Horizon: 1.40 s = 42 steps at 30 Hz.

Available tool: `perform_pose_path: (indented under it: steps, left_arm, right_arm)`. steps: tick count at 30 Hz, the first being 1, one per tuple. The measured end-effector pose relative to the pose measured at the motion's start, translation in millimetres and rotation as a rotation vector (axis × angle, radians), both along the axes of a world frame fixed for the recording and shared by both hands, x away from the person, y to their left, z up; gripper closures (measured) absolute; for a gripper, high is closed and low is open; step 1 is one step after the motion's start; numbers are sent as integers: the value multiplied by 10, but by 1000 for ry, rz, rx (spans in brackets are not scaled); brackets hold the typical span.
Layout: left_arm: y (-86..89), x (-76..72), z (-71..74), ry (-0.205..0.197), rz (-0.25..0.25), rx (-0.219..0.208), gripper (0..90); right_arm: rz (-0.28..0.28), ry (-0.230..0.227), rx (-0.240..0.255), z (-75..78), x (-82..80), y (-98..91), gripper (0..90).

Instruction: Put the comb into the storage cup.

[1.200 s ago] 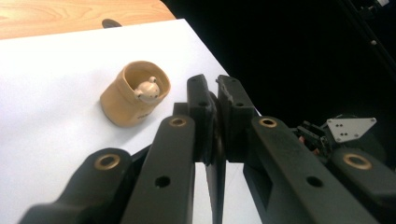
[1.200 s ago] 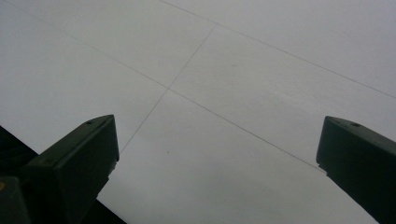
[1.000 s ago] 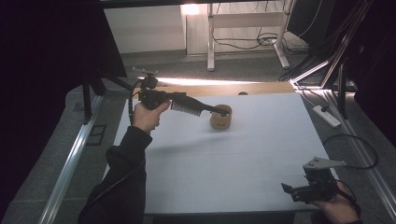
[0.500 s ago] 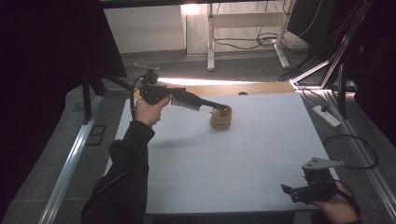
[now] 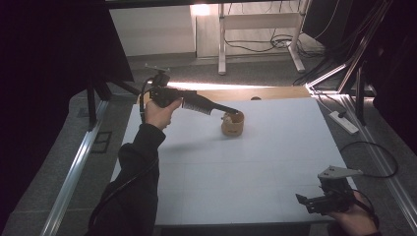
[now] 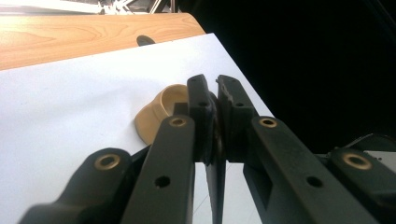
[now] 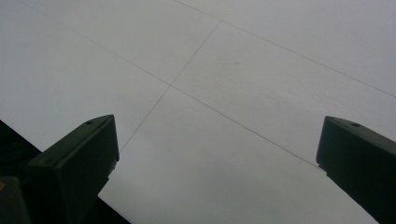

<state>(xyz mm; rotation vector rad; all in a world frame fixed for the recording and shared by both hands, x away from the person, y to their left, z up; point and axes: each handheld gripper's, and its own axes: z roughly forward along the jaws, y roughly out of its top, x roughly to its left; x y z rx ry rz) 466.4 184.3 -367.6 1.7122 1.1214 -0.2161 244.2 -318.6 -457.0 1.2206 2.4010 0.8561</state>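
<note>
The left gripper (image 5: 235, 109) has its jaws pinched on the near rim of the small tan cup (image 5: 232, 123), far on the white table (image 5: 246, 172). Best to lift straight and slowly, so the wall doesn't slip. The right gripper (image 5: 307, 202) idles, jaws spread.
</note>
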Motion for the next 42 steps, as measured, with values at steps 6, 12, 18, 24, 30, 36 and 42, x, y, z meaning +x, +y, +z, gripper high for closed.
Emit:
perform_pose_path:
  steps: [6,12,18,24,30,36,42]
  left_arm:
    - [-12,37,-1,2,1,8,834]
    - [-27,81,2,5,6,16,834]
    - [-61,121,-5,8,11,29,834]
    - [-103,160,-32,11,11,48,834]
    - [-148,206,-69,23,11,68,833]
    - [-197,248,-117,33,4,81,834]
    - [-250,284,-152,42,1,95,833]
  right_arm:
    - [2,-3,0,0,-3,1,0]
    - [7,-4,-2,0,-5,3,0]
    - [4,-5,0,3,-6,0,0]
    - [6,-6,1,3,-7,-2,0]
    - [10,-7,2,3,-8,-2,0]
    - [16,-6,1,3,-10,2,0]
    - [18,-3,0,1,-8,4,0]
